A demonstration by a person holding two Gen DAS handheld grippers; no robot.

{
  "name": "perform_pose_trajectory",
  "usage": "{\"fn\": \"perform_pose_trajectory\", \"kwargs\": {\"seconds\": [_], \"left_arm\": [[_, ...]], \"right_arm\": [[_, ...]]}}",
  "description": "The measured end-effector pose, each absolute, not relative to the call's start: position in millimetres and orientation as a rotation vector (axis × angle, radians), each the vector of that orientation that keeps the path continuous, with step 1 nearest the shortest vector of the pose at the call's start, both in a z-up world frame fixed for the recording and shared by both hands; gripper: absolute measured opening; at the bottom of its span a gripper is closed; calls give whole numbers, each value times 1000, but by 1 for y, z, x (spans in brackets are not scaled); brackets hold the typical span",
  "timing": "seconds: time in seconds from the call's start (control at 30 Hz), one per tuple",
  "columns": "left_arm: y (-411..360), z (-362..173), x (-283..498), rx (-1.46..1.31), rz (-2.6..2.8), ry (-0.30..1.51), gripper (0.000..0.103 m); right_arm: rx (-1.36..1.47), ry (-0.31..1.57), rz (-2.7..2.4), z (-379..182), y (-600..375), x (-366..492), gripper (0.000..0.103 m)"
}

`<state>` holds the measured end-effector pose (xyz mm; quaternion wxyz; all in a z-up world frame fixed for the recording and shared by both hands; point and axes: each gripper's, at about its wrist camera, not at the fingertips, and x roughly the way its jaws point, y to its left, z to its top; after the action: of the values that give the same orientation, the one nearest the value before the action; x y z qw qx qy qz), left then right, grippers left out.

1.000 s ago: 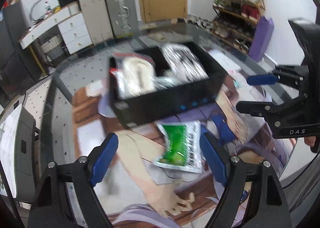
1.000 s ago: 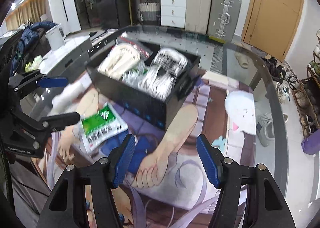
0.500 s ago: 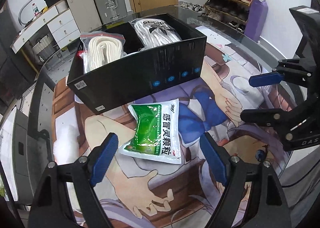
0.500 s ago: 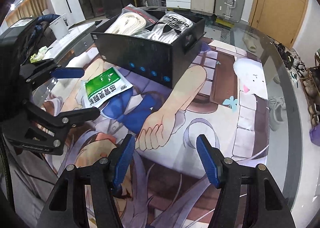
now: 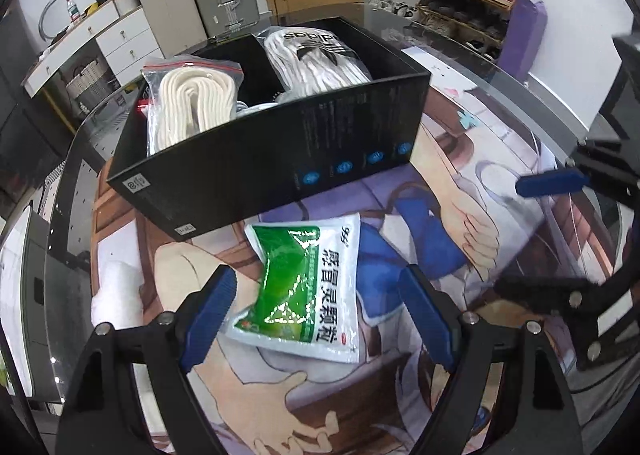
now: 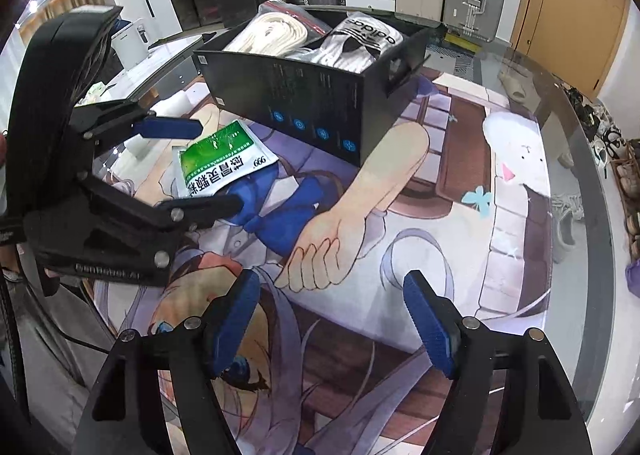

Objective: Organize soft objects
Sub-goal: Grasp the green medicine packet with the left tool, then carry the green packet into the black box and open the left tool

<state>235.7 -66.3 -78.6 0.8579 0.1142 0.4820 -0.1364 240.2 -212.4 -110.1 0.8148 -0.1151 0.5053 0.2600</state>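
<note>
Left wrist view: the left tongs [image 5: 316,311] hang w/ jaws spread wide and nothing pinched. The green-and-white foil sachet w/ printed characters [image 5: 306,289] lies flat on the printed cartoon mat [image 5: 460,159] covering the glass table [image 5: 516,91]. Its lower half sits between the two blue pads; neither pad touches it. Just beyond the sachet's far edge stands the open black cardboard box [image 5: 280,159], already holding a clear zip bag of cream rope-like cord [image 5: 192,103] and a clear bag of white sports socks w/ black logo [image 5: 316,55]. The right tongs [image 5: 540,239] show off to the right of the left pair, over bare mat.

Right wrist view: the right tongs [image 6: 332,319] are empty, jaws opening, only mat between them. Ahead and to their left, the left tongs [image 6: 192,167] straddle the sachet [image 6: 224,159] from above. The box [image 6: 320,103] sits beyond both.

Step in hand, by the look of it: approach for picking up the last loose item; box prob. the destination. Next move likely calls for lowering the left pair till the pads flank the sachet, closing on its puffy middle rather than the thin seam, then lifting over the near wall of the box. The foil is slick, so a shallow bite may slip.
</note>
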Motion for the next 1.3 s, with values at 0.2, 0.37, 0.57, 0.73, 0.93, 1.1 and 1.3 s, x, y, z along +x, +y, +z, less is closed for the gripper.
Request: {"fn": "perform_pose_trajectory", "kwargs": {"seconds": [0.2, 0.37, 0.57, 0.73, 0.93, 1.1, 1.3], "left_arm": [[-66, -86, 238, 228, -300, 1034, 82], [-61, -85, 240, 167, -320, 1047, 62], [-58, -80, 231, 196, -377, 1049, 39], [-51, -74, 227, 167, -392, 1080, 30], [-51, -63, 212, 219, -410, 1057, 29], [-55, -47, 203, 243, -408, 1012, 29], [-64, -32, 194, 258, -421, 972, 30]], "right_arm": [[-248, 1086, 549, -113, -211, 241, 76], [-248, 1088, 544, -115, -209, 242, 76], [-233, 1087, 534, -113, -207, 246, 76], [-236, 1085, 533, -112, -204, 245, 76], [-259, 1052, 538, -104, -200, 243, 76], [-253, 1035, 548, -99, -196, 242, 76], [-267, 1010, 558, -90, -193, 237, 76]]}}
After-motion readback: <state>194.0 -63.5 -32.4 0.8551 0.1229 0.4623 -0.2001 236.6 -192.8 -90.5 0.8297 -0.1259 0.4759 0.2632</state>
